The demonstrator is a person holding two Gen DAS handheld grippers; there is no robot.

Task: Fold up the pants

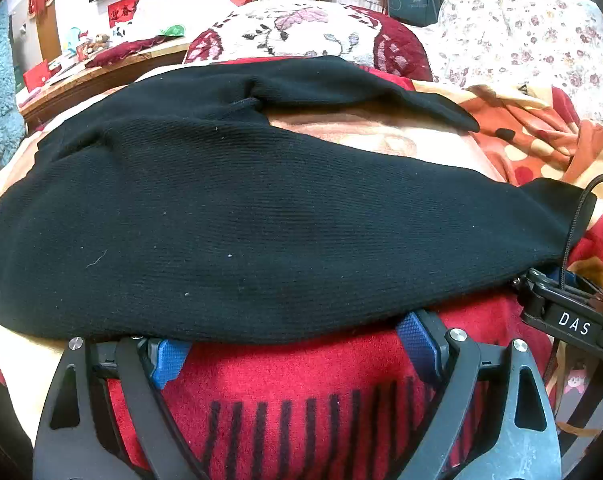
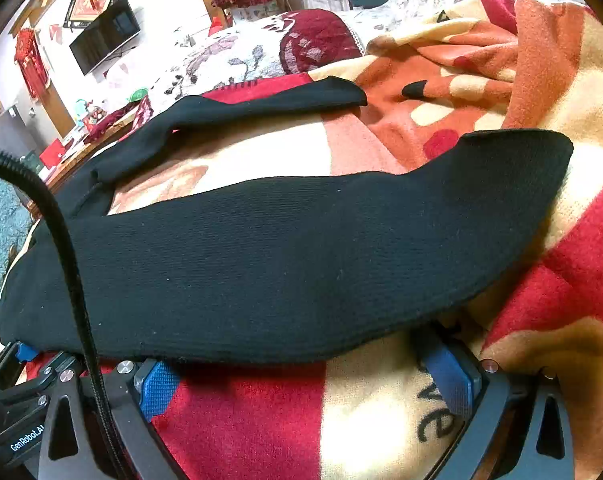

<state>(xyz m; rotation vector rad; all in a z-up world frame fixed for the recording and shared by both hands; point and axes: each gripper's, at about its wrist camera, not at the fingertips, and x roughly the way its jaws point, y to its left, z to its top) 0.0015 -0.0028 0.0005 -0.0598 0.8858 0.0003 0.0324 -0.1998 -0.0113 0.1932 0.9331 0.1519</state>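
Black knit pants (image 1: 237,208) lie spread on a patterned blanket (image 2: 261,420), legs splayed toward 2 o'clock. Left gripper (image 1: 293,344) and right gripper (image 2: 305,376) both gape wide, empty, at the near-leg edge, perhaps touching. Pre-grasp step; next, pinch edge, fold across.

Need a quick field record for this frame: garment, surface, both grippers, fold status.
garment: black pants, lying spread out, legs splayed apart in a V
near leg: closest to both grippers, cuff toward the right
far leg: lies beyond it
surface: patterned blanket
left gripper: jaws open at the near edge of the pants
right gripper: jaws open at the near edge
fold status: not yet folded
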